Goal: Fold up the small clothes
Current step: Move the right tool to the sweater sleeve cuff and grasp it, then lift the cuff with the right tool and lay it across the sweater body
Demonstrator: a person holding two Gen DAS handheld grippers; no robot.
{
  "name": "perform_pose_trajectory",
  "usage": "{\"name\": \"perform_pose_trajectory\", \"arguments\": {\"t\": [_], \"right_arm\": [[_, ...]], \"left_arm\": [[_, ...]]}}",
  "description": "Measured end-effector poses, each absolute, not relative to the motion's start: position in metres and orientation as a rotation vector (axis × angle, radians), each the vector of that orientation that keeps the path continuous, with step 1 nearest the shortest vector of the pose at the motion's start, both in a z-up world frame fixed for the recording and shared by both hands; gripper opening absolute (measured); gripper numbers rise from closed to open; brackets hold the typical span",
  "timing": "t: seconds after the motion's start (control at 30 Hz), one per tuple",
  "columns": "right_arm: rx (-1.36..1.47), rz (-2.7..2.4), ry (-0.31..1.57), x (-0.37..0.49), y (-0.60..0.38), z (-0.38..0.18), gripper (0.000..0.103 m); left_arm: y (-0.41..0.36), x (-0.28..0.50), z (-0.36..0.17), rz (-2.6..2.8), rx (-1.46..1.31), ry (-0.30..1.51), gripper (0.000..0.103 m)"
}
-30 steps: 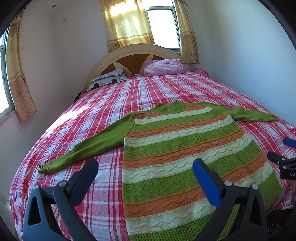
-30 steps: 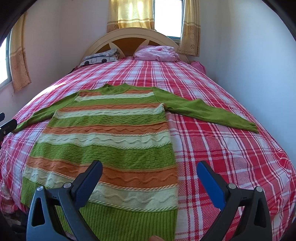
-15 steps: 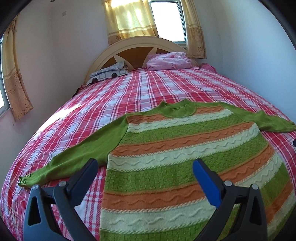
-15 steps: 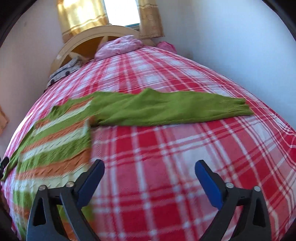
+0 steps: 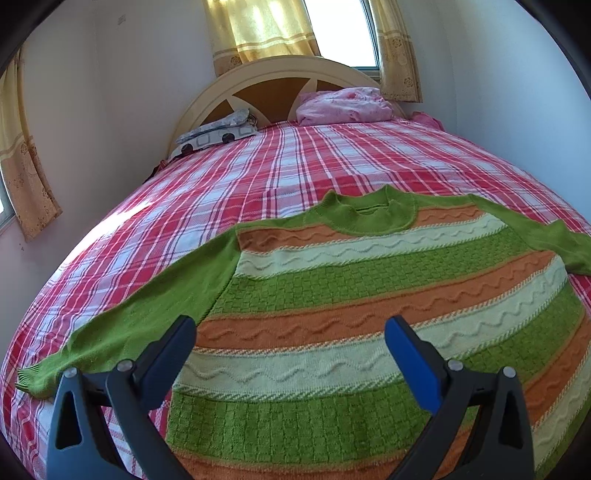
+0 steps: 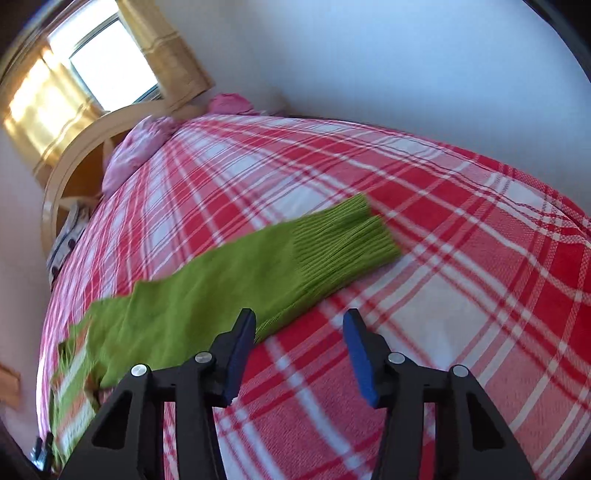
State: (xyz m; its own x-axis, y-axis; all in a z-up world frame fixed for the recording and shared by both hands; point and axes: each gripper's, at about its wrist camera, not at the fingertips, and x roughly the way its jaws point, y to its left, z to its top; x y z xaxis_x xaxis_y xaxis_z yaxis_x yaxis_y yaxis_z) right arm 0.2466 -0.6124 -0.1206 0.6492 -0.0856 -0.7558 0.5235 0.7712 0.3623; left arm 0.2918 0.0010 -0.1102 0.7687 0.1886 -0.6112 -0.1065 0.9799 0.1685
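A striped knit sweater (image 5: pixel 369 295) lies flat, front up, on a bed (image 5: pixel 295 162) covered with a red, pink and white plaid sheet. Its body carries bands of green, orange and cream; the collar (image 5: pixel 369 218) and both sleeves are plain green. The collar points toward the cream arched headboard (image 5: pixel 280 85), where a crumpled pink pillow (image 5: pixel 343 105) and a folded grey-and-white patterned cloth (image 5: pixel 218 134) rest at the head of the bed. Yellow curtains (image 5: pixel 258 29) hang at the window behind the headboard.

In the left wrist view, the left gripper (image 5: pixel 291 354) hovers over the sweater's body with its jaws spread wide; the cloth lies below them and nothing is pinched. One sleeve (image 5: pixel 155 306) stretches out to the lower left of that view, its ribbed cuff near the bed's edge.

In the right wrist view, which is rolled so the bed runs on a slant, the right gripper (image 6: pixel 299 343) sits just above the sheet beside the other sleeve (image 6: pixel 229 280). Its jaws stand partly apart and are closing. The edge of the sleeve lies next to the left-hand blue finger (image 6: pixel 240 350), while the gap between the jaws shows mostly plaid sheet; the pads do not press on the cloth. The ribbed cuff (image 6: pixel 343 240) lies ahead of the gripper, flat on the sheet. The striped body appears blurred at the lower left of that view.
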Motion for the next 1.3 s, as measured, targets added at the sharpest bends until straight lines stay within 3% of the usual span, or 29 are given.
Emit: {"name": "perform_pose_trajectory", "arguments": {"t": [0.3, 0.37, 0.43, 0.5, 1.3], "right_arm": [[0.628, -0.446, 0.76, 0.276, -0.643, -0.129, 0.051], [0.636, -0.46, 0.754, 0.282, -0.649, -0.131, 0.042], [0.646, -0.454, 0.75, 0.285, -0.654, -0.132, 0.011], [0.676, -0.427, 0.742, 0.284, -0.657, -0.132, 0.009], [0.432, 0.039, 0.625, 0.356, -0.462, 0.005, 0.008]], "left_arm": [[0.001, 0.298, -0.109, 0.148, 0.102, 0.684, 0.103], [0.002, 0.298, -0.108, 0.149, 0.103, 0.681, 0.103], [0.002, 0.299, -0.108, 0.156, 0.113, 0.679, 0.103], [0.004, 0.299, -0.108, 0.158, 0.115, 0.681, 0.103], [0.042, 0.28, -0.109, 0.192, 0.115, 0.709, 0.103]]}}
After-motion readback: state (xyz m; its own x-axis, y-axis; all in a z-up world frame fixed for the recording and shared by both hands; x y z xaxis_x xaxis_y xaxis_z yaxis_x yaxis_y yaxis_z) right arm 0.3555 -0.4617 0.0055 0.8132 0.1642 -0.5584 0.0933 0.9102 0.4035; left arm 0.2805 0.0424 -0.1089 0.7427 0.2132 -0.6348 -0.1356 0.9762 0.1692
